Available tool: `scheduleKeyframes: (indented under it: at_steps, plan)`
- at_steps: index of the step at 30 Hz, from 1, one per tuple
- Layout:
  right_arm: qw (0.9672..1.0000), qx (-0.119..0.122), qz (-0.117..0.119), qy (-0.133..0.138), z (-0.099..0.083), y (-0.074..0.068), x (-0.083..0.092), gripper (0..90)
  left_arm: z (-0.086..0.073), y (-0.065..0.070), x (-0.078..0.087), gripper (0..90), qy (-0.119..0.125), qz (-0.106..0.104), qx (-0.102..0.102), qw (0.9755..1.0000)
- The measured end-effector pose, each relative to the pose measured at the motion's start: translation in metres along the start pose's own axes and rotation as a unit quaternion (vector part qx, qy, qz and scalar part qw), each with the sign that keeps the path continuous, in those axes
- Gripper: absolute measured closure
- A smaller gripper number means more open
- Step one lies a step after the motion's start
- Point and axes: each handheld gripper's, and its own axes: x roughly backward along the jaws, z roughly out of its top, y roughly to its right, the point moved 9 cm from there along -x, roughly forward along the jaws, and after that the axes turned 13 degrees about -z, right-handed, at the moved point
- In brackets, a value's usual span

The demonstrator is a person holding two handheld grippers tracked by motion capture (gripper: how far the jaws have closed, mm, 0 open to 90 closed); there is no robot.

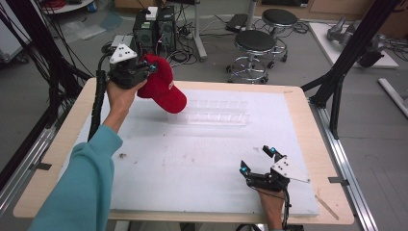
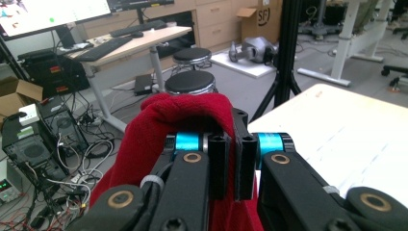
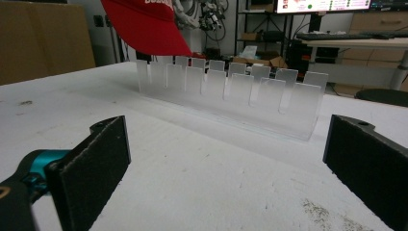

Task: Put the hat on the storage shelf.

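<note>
My left tool clamps red cap, aloft over counter's far-left corner | clear slotted rack just beside, long axis left-right | right tool wide, near edge.

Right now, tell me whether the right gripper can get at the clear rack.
Probably yes: the right gripper is open, the rack stands straight ahead across bare table, and the cap hangs over its far end only.

Beyond the left gripper the grey floor holds two black round stools, computer towers and tangled cables. Ahead of it stands a desk with keyboards and a lit monitor; black frame posts rise to its right.
</note>
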Motion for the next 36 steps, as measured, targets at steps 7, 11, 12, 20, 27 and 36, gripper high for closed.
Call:
scheduleKeyframes:
  at_steps: [7, 11, 12, 20, 27, 36]
  plan:
    - [1.0000, 0.002, 0.000, 0.001, 0.000, 0.000, 0.000, 1.4, -0.004, 0.010, -0.008, 87.2, -0.007, -0.004, -0.007, 0.9999]
    - [1.0000, 0.002, -0.001, 0.002, 0.000, 0.000, 0.000, 1.4, -0.003, 0.015, -0.009, 87.2, -0.008, -0.009, -0.009, 0.9999]
    - [1.0000, 0.002, -0.001, 0.002, 0.000, 0.000, 0.000, 1.4, -0.002, 0.017, -0.010, 87.2, -0.005, -0.011, -0.009, 0.9999]
    - [1.0000, 0.003, -0.001, 0.001, 0.000, 0.000, 0.000, 1.4, 0.001, 0.036, -0.016, 87.2, 0.007, -0.033, -0.009, 0.9994]
    - [1.0000, 0.005, -0.003, 0.002, 0.000, 0.000, 0.000, 1.4, 0.003, 0.054, -0.026, 87.2, 0.017, -0.054, -0.005, 0.9984]
    - [1.0000, 0.003, -0.001, 0.003, 0.000, 0.000, 0.000, 1.4, 0.003, 0.076, -0.046, 87.2, 0.028, -0.084, 0.010, 0.9960]
